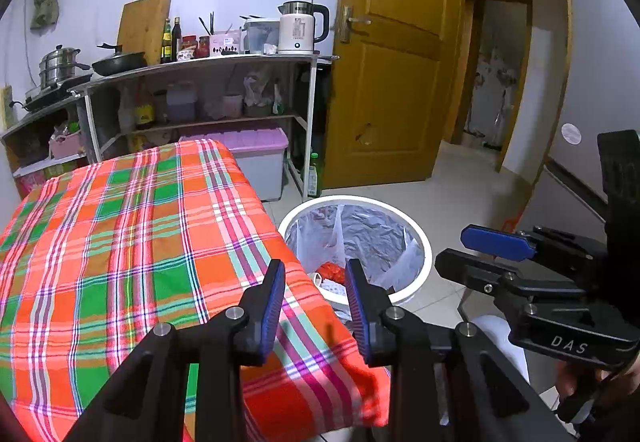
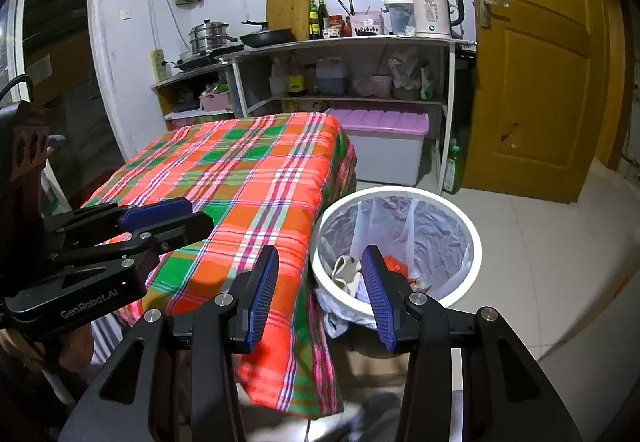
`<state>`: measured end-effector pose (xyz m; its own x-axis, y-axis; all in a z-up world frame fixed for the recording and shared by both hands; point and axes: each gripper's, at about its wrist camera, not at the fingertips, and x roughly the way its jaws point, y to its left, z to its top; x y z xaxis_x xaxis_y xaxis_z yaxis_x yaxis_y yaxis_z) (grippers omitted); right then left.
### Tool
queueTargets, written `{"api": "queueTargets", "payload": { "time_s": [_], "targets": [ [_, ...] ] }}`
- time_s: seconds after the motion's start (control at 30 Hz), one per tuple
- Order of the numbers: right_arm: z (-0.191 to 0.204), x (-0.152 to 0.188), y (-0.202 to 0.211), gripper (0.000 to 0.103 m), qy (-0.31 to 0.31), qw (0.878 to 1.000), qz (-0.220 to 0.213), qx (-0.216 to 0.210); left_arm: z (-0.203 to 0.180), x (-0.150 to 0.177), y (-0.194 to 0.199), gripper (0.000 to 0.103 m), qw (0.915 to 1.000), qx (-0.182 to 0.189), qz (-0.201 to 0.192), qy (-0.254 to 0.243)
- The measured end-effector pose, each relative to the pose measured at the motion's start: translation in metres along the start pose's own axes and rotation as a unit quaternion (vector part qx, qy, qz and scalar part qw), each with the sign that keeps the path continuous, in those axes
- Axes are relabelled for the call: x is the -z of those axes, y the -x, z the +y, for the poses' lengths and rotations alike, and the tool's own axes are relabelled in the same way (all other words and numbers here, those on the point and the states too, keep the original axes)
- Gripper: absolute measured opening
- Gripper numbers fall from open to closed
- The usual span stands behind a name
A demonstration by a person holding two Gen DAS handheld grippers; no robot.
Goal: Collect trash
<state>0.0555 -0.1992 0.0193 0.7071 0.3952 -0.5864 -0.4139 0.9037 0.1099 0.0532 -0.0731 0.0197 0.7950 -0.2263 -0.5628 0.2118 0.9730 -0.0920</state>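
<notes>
Both the left gripper [image 1: 315,284] and the right gripper [image 2: 320,274] hang with fingers spread, holding nothing. Crumpled trash [image 2: 348,272] lies in the white round plastic-lined bin [image 2: 474,238] beside the plaid-clothed tabletop's [image 2: 240,178] near corner. Reaching down could snag the liner.

Black left claw [image 1: 314,302], ribbed blue pads [image 1: 272,306], silver screws, right claw [image 2: 320,292] marked "DAS"
</notes>
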Motion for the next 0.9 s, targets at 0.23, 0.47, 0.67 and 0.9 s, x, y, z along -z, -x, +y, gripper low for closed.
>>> {"api": "queueTargets", "payload": {
  "time_s": [0.23,0.47,0.67,0.9],
  "targets": [
    [0.005,0.005,0.009,0.045,0.002,1.0,-0.003,0.002,0.001,0.01,0.012,0.031,1.0,-0.005,-0.003,0.005],
    [0.005,0.01,0.014,0.045,0.001,1.0,-0.005,0.009,0.004,0.015,0.014,0.031,0.9998,-0.017,0.002,0.01],
    [0.005,0.013,0.017,0.045,0.001,1.0,-0.006,0.012,0.003,0.017,0.012,0.031,0.9998,-0.018,0.004,0.011],
    [0.003,0.014,0.02,0.045,-0.001,1.0,-0.007,0.014,0.002,0.019,0.012,0.031,0.9998,-0.018,0.004,0.009]
  ]
}}
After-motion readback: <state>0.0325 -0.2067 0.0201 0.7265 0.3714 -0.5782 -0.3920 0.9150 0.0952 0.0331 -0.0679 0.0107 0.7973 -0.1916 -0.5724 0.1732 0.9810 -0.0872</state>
